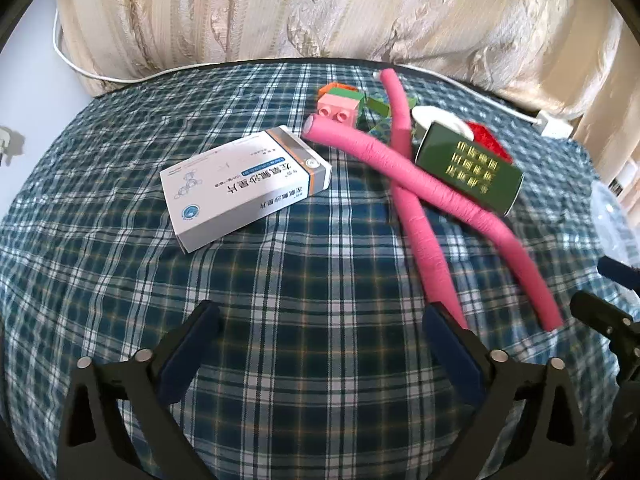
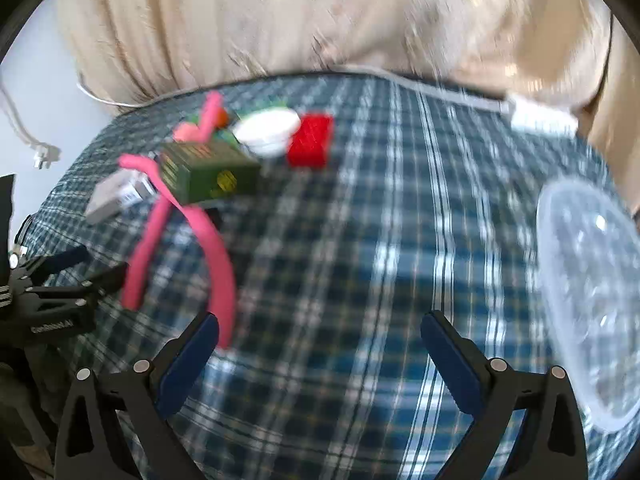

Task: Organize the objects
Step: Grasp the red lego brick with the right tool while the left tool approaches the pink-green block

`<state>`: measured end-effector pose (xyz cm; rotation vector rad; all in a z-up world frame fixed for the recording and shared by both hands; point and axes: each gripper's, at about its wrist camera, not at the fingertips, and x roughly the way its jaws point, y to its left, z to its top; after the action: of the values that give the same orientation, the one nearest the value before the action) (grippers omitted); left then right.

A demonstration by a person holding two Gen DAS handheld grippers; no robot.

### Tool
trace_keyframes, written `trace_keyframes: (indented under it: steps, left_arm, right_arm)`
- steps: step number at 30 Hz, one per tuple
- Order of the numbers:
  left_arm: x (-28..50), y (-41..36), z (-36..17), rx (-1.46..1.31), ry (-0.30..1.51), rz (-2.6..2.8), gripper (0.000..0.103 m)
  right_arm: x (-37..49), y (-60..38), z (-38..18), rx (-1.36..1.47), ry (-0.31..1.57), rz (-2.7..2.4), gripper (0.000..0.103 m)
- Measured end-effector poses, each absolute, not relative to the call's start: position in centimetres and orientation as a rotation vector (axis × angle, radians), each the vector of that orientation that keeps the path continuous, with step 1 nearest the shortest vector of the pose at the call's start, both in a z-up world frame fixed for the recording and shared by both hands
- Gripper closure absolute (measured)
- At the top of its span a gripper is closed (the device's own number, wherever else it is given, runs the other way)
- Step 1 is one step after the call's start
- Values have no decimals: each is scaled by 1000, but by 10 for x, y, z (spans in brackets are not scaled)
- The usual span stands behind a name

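Observation:
On a blue plaid cloth (image 1: pixel 280 280) lie a white medicine box (image 1: pixel 244 184), two crossed pink foam rods (image 1: pixel 416 216), a green box (image 1: pixel 468 168), a pink toy brick (image 1: pixel 338 108), a red brick (image 1: pixel 490 138) and a white bowl (image 1: pixel 436 118). My left gripper (image 1: pixel 320 344) is open and empty, near the rods' near ends. My right gripper (image 2: pixel 320 348) is open and empty over bare cloth; this view is blurred. It shows the green box (image 2: pixel 208 172), the rods (image 2: pixel 216 256), the red brick (image 2: pixel 312 140), the white bowl (image 2: pixel 268 130) and a clear plastic container (image 2: pixel 592 292) at right.
A cream curtain (image 1: pixel 320 8) hangs behind the table. A white cable (image 1: pixel 80 68) and a white adapter (image 1: pixel 556 126) lie along the far edge. The other gripper (image 2: pixel 48 300) shows at the left of the right wrist view.

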<state>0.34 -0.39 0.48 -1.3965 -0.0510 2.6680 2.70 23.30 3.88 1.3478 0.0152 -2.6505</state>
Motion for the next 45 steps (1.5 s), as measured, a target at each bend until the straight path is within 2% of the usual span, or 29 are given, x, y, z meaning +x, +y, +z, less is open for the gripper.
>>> trace_keyframes:
  steps: [7,13,18,20,22,25,35,45]
  left_arm:
    - [4,-18,11,-1399,-127,2648,30]
    - [-1,-31,20,-1400,-111,2697,33]
    - [-9,-38,33,-1364,-76,2734,36]
    - [-13,-38,37,-1354,-59,2743,42]
    - [-19,-39,39,-1357,-51,2741,55]
    - [-23,-36,43,-1352,-47,2739,63]
    - [-39,-34,59,-1296,2,2791,65]
    - [-67,-24,62,-1238,72,2796,65]
  right_arm:
    - [12,216,51,1261,27,-2606,0]
    - [-1,206,52,1231,47,-2573,0]
    - [-16,209,50,1253,-10,-2569,1]
    - [-22,213,49,1267,-21,-2578,7]
    - [-29,217,47,1294,-55,-2587,14]
    - [-40,223,45,1320,-99,-2598,22]
    - [-83,229,36,1355,-78,-2636,44]
    - [-104,225,24,1354,-34,-2642,57]
